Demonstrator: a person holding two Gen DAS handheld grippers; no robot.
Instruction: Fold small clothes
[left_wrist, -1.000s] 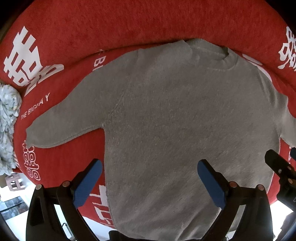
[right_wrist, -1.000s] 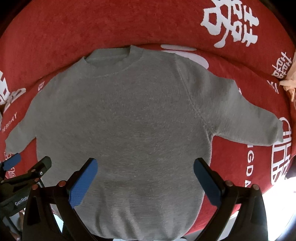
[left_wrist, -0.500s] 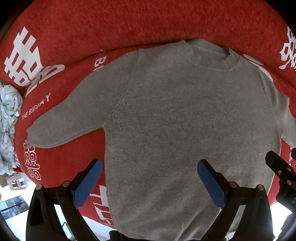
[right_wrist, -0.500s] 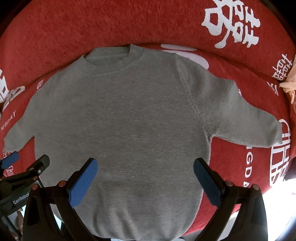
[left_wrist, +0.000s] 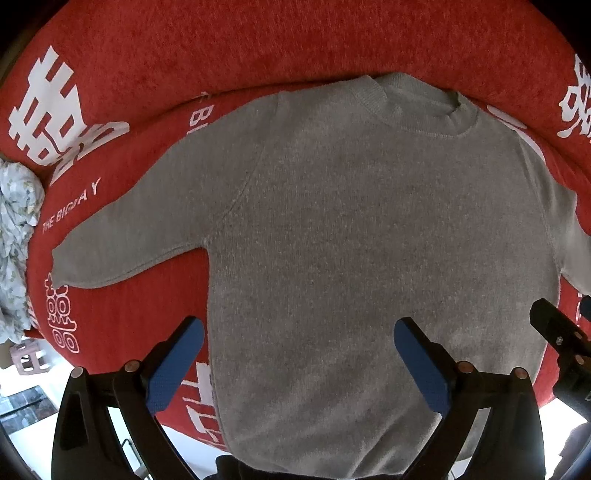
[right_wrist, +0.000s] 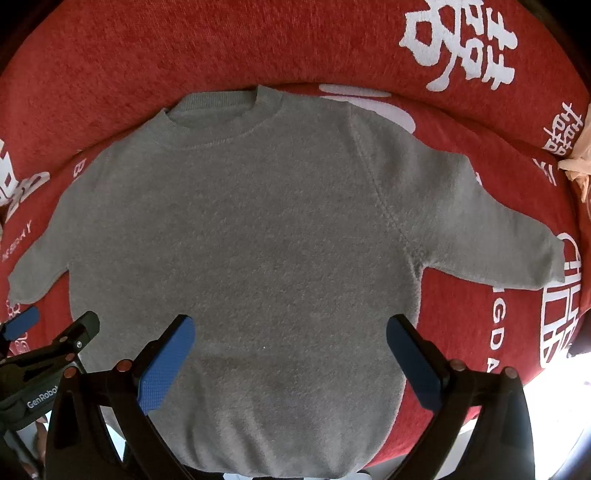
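Red cushion (left_wrist: 258, 48) bears one flat grey sweater (left_wrist: 369, 229); two hand-held grippers, left (left_wrist: 297, 360) and right (right_wrist: 291, 356), hover with fingers spread.

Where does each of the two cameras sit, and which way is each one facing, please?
Left wrist: on the left gripper, facing forward and down over the sweater; its own open blue-padded fingers show, plus the right gripper's tip at the right edge.
Right wrist: on the right gripper, facing the sweater from slightly further right; its own open fingers show, plus the left gripper at the left edge.
Shared: the flat grey sweater on the red cover, collar away from the cameras, sleeves spread.
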